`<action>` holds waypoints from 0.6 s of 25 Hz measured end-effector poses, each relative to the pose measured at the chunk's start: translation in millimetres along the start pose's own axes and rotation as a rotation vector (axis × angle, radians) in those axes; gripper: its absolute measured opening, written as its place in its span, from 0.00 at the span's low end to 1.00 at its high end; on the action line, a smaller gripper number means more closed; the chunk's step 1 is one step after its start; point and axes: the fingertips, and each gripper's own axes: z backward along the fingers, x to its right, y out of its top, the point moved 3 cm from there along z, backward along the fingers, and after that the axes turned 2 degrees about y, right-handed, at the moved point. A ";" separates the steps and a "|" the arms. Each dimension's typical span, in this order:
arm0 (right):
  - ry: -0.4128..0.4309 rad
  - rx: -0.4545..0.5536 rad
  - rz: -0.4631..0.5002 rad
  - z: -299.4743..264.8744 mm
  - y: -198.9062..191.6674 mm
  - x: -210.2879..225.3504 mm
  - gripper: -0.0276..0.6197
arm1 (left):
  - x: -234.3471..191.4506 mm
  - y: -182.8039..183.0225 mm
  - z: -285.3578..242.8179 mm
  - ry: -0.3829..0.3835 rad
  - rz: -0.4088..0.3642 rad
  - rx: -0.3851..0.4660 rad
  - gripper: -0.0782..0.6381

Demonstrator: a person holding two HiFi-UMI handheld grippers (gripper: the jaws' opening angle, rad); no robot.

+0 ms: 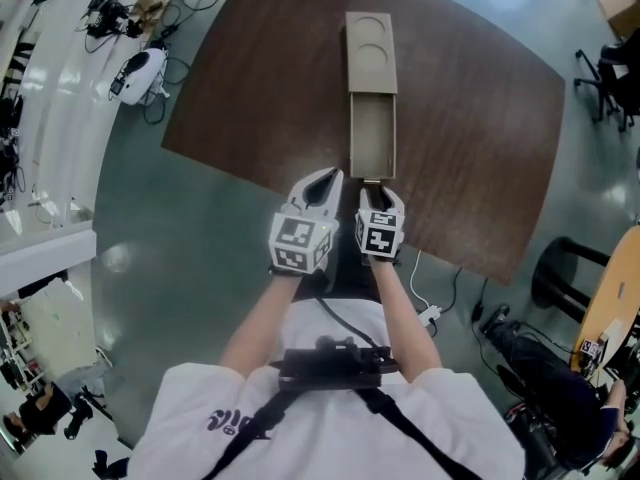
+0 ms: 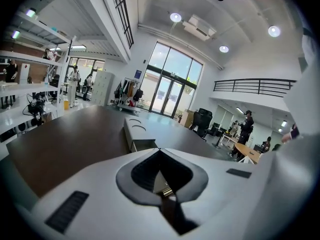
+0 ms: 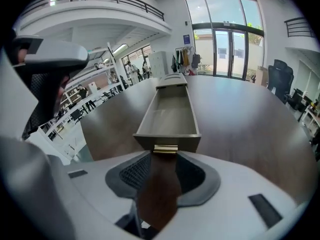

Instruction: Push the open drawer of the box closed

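Note:
A long tan box (image 1: pixel 370 53) lies on the brown table (image 1: pixel 470 138), and its drawer (image 1: pixel 372 138) is pulled out toward me. In the right gripper view the drawer (image 3: pixel 170 116) runs straight ahead, its small gold handle (image 3: pixel 165 148) at the tips of my right gripper (image 3: pixel 164 156). That gripper's jaws stand apart and the pads do not press on the handle. My right gripper (image 1: pixel 378 188) sits at the drawer's front, near the table's edge. My left gripper (image 1: pixel 322 180) hovers just left of it, tips together and holding nothing. From it, the box (image 2: pixel 135 129) shows ahead.
A white bench (image 1: pixel 60 88) with cables and devices runs along the left. Office chairs (image 1: pixel 610 68) stand at the right, and a cable with a plug (image 1: pixel 430 313) lies on the floor. People (image 2: pixel 246 126) stand far off in the hall.

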 end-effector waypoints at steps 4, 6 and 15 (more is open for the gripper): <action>-0.015 -0.042 -0.010 -9.6 -0.1 2.6 0.27 | -5.0 -0.5 -2.8 0.021 0.016 -0.012 0.12; -0.006 -0.055 -0.021 -13.3 0.3 0.2 0.36 | -7.4 0.2 -2.1 0.027 0.021 -0.016 0.12; -0.027 -0.068 -0.078 -23.8 3.9 0.4 0.36 | -21.4 -2.0 -1.6 0.053 0.037 -0.025 0.12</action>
